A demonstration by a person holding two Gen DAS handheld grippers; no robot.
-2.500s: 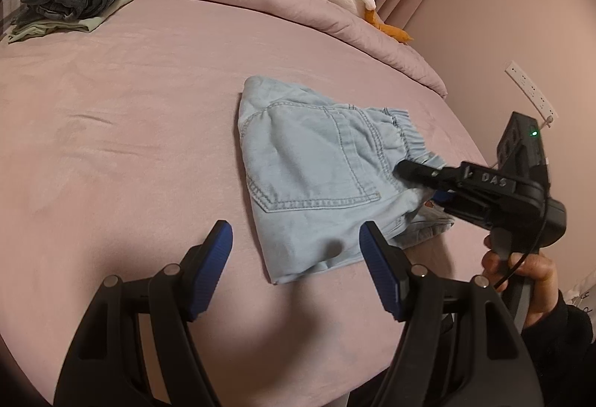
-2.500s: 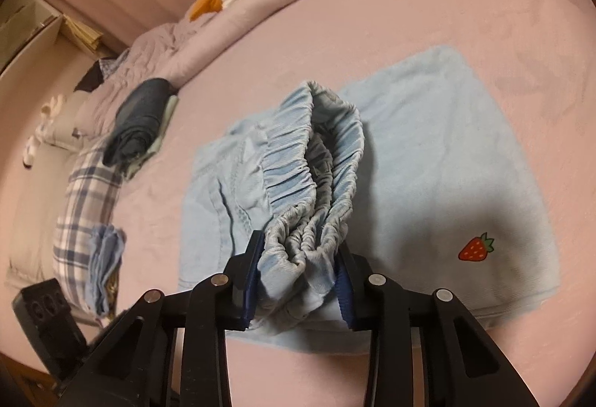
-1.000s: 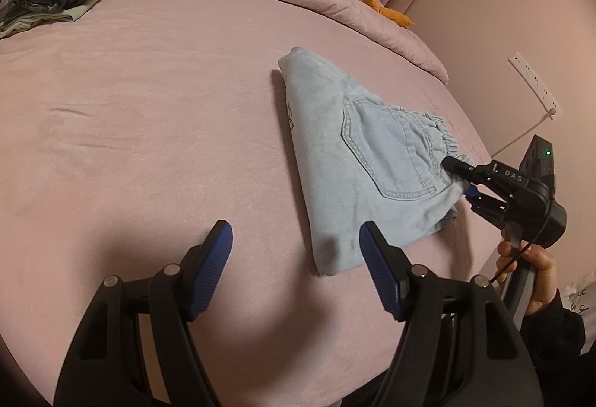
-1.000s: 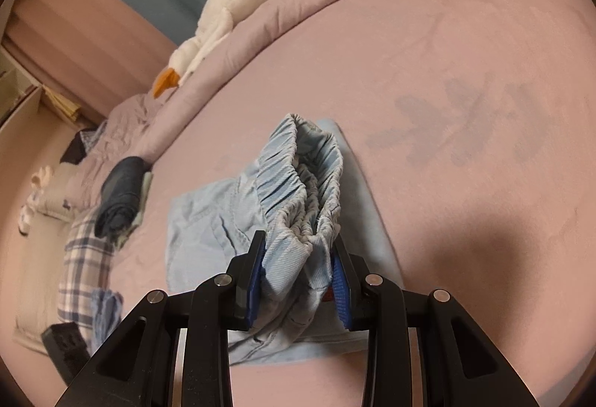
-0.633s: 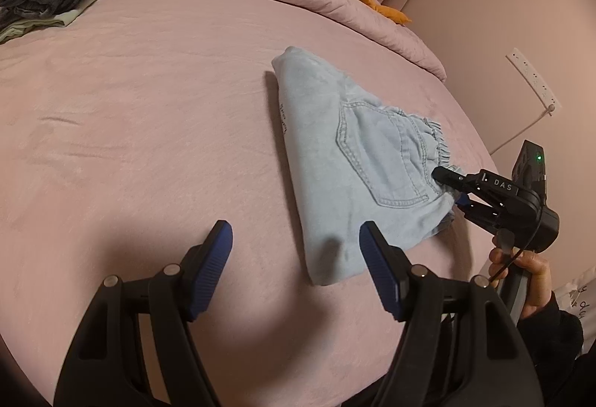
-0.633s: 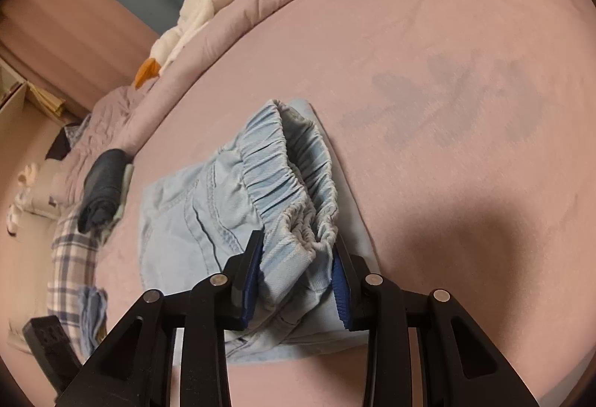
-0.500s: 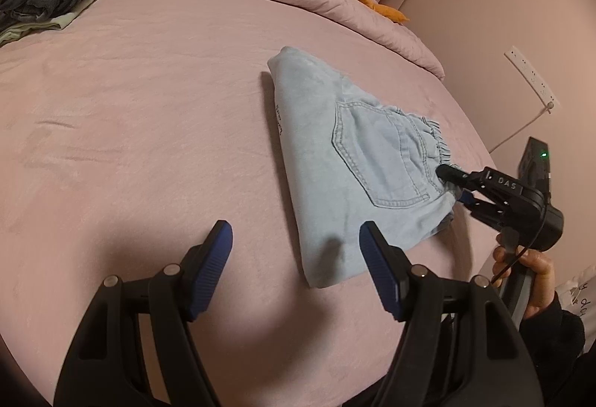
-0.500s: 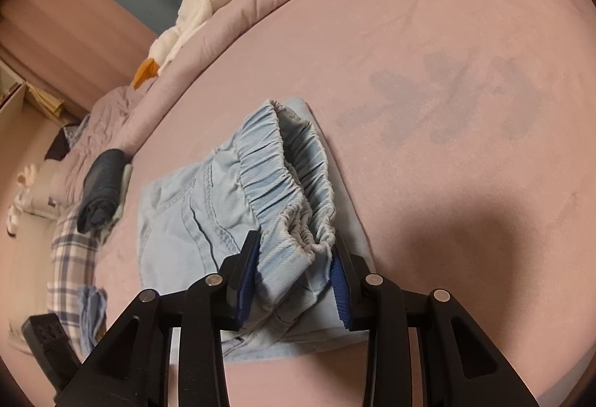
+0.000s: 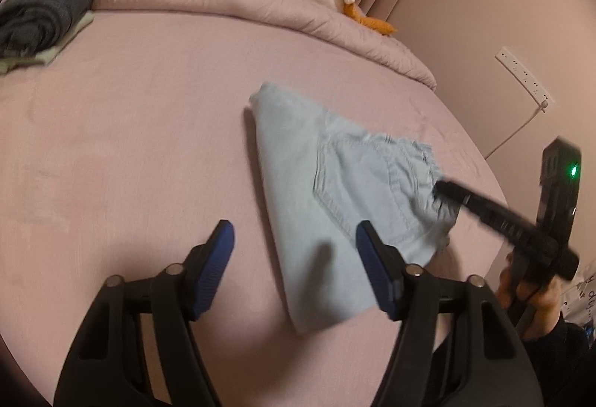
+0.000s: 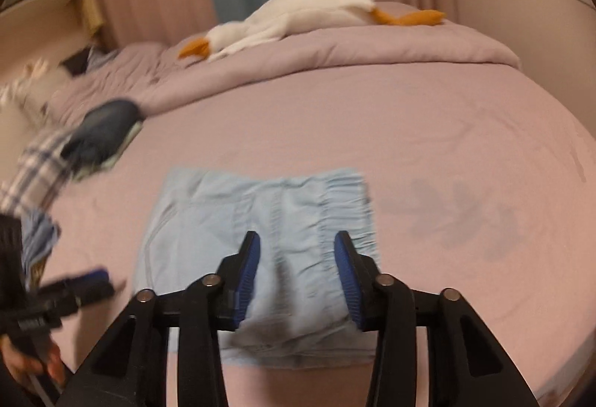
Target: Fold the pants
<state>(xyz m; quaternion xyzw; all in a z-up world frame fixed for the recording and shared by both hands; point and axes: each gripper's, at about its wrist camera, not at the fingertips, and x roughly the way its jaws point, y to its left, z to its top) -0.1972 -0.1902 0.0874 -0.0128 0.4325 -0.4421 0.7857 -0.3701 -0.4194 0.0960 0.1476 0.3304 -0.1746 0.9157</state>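
Both views blur; pants point(image 10: 260, 239) lie folded, stitching indistinct.

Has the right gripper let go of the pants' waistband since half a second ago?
Yes. The right gripper has opened and drawn back; the pants lie flat on the bed, waistband no longer bunched between its fingers.

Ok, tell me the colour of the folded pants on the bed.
Light blue denim pants, clearest in the right wrist view.
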